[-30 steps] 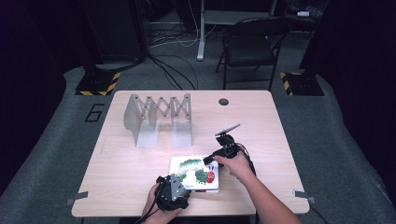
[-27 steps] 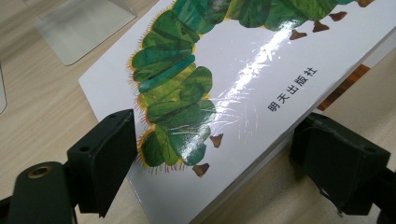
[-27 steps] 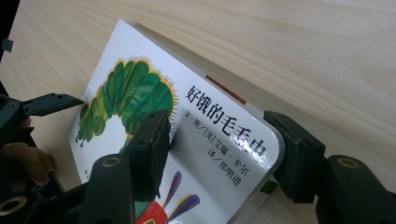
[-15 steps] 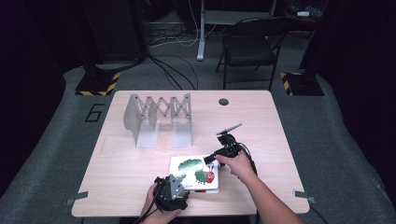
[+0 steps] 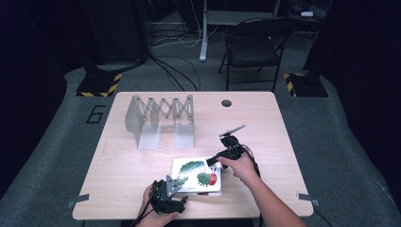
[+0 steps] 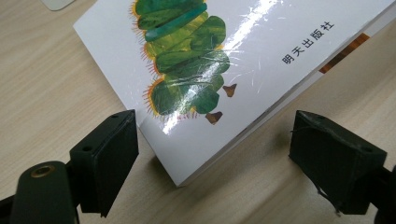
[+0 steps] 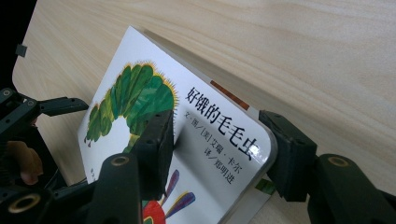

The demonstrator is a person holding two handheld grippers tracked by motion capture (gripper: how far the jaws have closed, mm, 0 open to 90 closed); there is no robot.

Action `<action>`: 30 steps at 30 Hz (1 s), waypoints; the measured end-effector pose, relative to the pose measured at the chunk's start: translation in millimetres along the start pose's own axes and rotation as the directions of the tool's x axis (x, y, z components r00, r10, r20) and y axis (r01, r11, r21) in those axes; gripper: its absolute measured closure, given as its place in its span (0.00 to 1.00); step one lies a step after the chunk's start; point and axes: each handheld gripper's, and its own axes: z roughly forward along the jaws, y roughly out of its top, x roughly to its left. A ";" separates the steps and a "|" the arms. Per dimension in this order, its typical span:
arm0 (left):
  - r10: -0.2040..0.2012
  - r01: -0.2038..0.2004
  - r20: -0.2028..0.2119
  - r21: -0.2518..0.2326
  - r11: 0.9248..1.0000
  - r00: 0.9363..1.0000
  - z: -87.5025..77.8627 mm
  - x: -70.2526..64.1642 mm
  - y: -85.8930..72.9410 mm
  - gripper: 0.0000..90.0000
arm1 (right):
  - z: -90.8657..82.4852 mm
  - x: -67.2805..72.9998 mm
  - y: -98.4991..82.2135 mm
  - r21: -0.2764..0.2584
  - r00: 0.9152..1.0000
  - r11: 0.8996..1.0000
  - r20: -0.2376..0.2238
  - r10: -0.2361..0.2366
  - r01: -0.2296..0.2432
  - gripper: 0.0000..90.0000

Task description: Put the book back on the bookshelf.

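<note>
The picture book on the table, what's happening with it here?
A person works a picture book with a gripper in each hand. The right gripper has just been closing its jaws on the book's corner, one jaw on the cover, one at the edge. The left gripper sits open at the opposite corner, jaws either side, not touching. A grey folding rack stands behind on the table.
</note>
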 end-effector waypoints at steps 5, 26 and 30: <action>-0.002 0.002 -0.004 0.002 1.000 1.000 -1.3 1.8 -1.5 0.18 | -0.5 0.3 -0.1 -0.001 1.000 1.000 -0.001 0.003 -0.003 0.53; -0.052 0.052 0.012 -0.021 0.998 0.999 -25.2 22.1 4.2 0.19 | -1.1 0.8 -0.4 -0.006 1.000 1.000 0.003 -0.006 0.006 0.53; -0.064 0.064 0.011 -0.030 0.998 0.998 -24.9 28.4 8.2 0.20 | -1.0 0.6 -0.5 -0.006 1.000 1.000 0.004 -0.008 0.008 0.53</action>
